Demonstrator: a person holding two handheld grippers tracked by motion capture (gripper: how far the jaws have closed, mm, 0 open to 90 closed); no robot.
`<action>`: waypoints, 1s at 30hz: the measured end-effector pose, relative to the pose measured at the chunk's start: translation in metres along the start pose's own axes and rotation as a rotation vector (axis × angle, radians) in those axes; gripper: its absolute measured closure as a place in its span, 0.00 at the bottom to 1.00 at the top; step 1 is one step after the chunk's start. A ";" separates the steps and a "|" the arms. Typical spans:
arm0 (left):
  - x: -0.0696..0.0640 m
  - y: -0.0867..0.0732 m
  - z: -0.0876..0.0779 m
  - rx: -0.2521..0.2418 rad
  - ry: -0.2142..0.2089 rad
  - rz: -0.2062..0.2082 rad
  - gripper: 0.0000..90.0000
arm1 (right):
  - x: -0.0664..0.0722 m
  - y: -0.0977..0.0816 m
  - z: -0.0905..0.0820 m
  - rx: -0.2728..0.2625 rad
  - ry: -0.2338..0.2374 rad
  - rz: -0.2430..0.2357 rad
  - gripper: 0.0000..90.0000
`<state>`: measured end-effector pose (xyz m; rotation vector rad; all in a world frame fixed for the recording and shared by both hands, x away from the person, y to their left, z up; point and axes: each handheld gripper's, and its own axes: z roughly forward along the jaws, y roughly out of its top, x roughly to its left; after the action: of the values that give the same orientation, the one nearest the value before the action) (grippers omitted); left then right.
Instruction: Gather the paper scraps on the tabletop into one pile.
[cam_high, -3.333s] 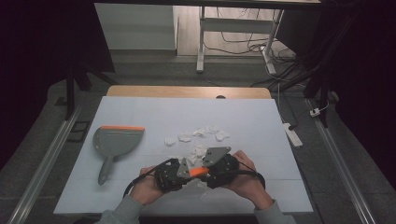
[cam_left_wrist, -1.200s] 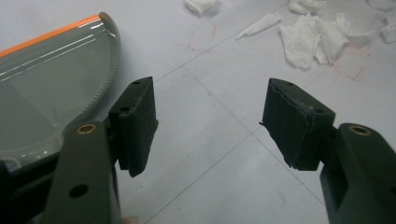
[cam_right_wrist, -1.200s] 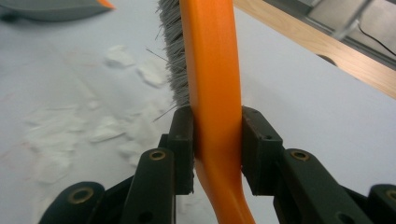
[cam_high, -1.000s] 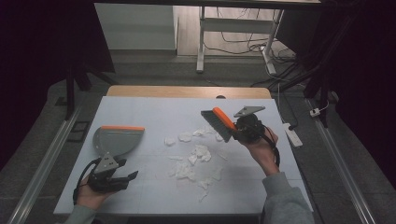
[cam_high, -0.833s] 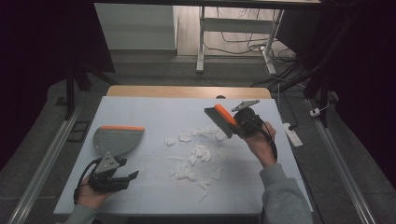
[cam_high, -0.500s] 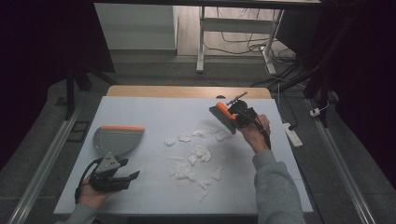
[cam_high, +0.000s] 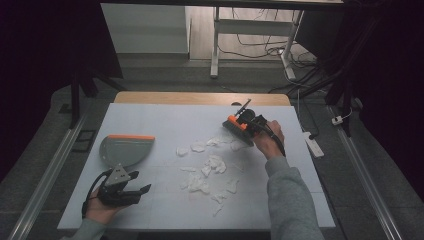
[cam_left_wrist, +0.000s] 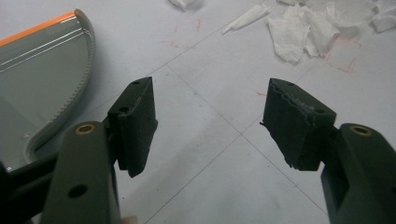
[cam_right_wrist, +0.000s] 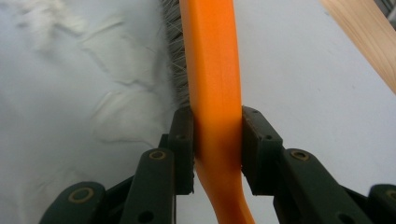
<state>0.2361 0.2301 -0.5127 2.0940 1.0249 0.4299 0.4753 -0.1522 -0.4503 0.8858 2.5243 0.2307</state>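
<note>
Clamping the orange hand brush by its handle between both pads, right tool at the far right part of the white bench, grey bristles turned down beside the farthest scraps. Seen along the right tool's own jaws: brush back running straight ahead of the pads, bristles to its left, brushing against crumpled white paper scraps, wooden bench edge off to the right. Spread wide and gripping nothing, left tool low at the near left. Just ahead and to the left of its jaws, grey dustpan with an orange lip; ahead and to the right, more torn paper scraps, well apart from the pads.
</note>
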 end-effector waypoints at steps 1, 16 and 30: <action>0.000 0.000 0.000 0.001 0.000 0.000 0.39 | 0.005 0.002 -0.001 0.007 0.004 -0.030 0.76; -0.003 0.001 0.002 0.010 0.001 0.007 0.39 | 0.049 -0.010 -0.056 -0.153 0.127 -0.130 0.76; 0.004 -0.002 0.000 -0.002 -0.005 -0.006 0.39 | 0.047 0.055 -0.011 -0.094 0.033 -0.177 0.76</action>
<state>0.2373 0.2337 -0.5138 2.0883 1.0273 0.4227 0.4684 -0.0801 -0.4412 0.6226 2.5803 0.3065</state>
